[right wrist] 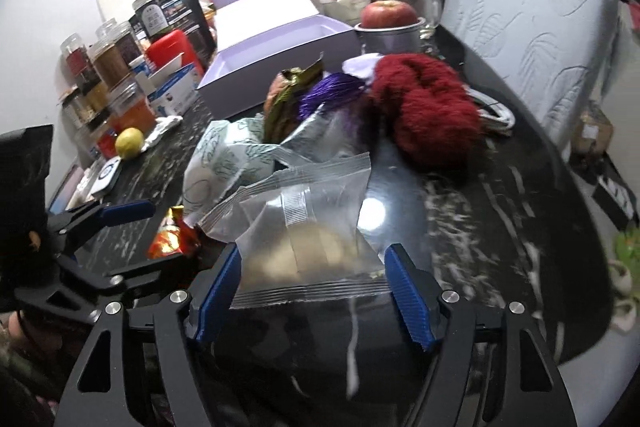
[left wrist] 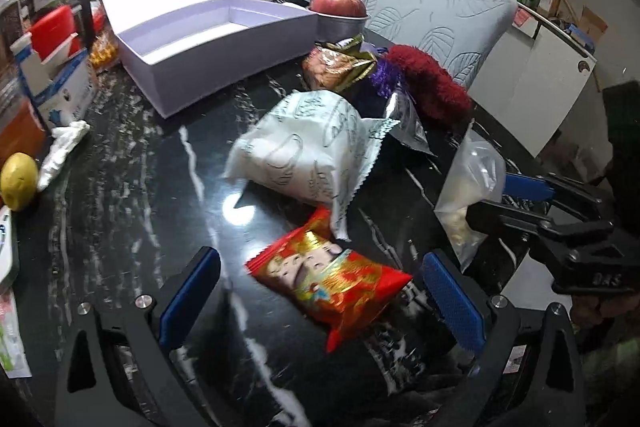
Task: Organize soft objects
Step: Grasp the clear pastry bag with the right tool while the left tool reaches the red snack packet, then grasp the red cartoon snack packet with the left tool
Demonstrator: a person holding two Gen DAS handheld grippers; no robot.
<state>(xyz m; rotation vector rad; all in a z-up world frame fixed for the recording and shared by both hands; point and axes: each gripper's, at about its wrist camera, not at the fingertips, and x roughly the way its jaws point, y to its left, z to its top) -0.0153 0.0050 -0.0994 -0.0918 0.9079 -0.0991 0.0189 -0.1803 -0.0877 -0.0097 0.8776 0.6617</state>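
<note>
My left gripper [left wrist: 320, 287] is open with a red and gold snack packet [left wrist: 332, 277] lying between its fingers on the black marble table [left wrist: 140, 187]. My right gripper [right wrist: 314, 273] is closed on a clear plastic packet [right wrist: 308, 227], which also shows in the left wrist view [left wrist: 472, 183]. Beyond lie a white printed pouch [left wrist: 304, 147], a silver packet [right wrist: 320, 135], a gold-wrapped item [left wrist: 336, 65], purple tinsel [right wrist: 332, 87] and a dark red fluffy piece [right wrist: 428, 111]. An open lilac box [left wrist: 192, 39] stands at the back.
A red apple [left wrist: 338, 3] sits in a grey tin behind the pile. Jars [right wrist: 108, 67] and a blue-white carton [left wrist: 56, 83] line the left edge, with a yellow fruit [left wrist: 18, 183] and crumpled tissue [left wrist: 64, 151]. A pale leaf-patterned chair [left wrist: 432, 15] stands behind the table.
</note>
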